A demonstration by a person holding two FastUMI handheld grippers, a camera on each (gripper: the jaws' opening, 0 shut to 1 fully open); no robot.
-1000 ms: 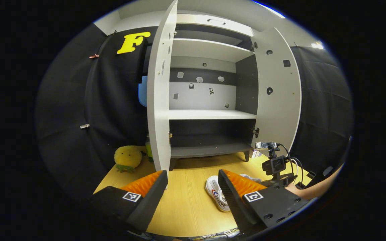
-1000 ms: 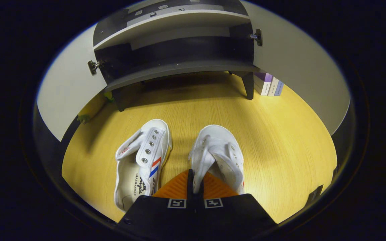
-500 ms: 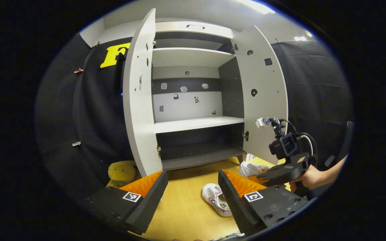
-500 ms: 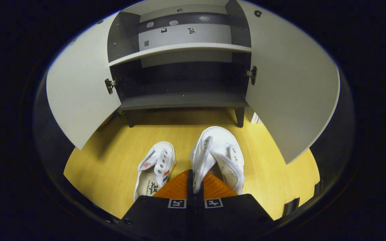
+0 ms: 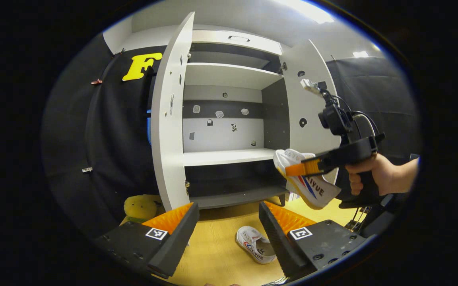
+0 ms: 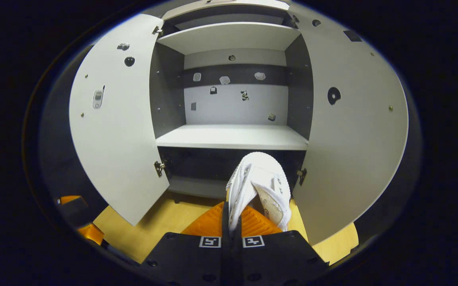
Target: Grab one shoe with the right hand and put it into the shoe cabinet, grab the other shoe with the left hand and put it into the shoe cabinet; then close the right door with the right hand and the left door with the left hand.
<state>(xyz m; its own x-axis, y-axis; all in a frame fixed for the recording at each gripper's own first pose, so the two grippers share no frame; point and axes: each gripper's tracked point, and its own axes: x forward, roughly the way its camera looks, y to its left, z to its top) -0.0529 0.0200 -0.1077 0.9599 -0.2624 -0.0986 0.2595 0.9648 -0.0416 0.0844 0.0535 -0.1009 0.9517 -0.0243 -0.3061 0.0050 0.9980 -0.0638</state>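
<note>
The right gripper (image 6: 231,222) has its fingers pressed together on the side wall of a white canvas sneaker (image 6: 259,188), which hangs lifted in the air in front of the shoe cabinet (image 6: 233,137), its toe toward the dark lower compartment just under the white middle shelf (image 6: 233,139). In the left gripper view the same sneaker (image 5: 306,184) hangs sole-outward from that gripper (image 5: 298,169), carried by a hand (image 5: 376,174) just in front of the open right door (image 5: 306,115).

The left gripper (image 5: 227,220) hovers low with its jaws wide apart and nothing between them. Between its fingers, on the yellow wooden floor (image 5: 213,254), lies the second sneaker (image 5: 255,244), partly hidden behind the right-hand finger.

Both cabinet doors stand wide open; the left door (image 5: 169,131) juts forward edge-on, screening the space behind it. A yellow plush toy (image 5: 139,207) sits on the floor beside that door, against the black cloth wall (image 5: 113,139).
</note>
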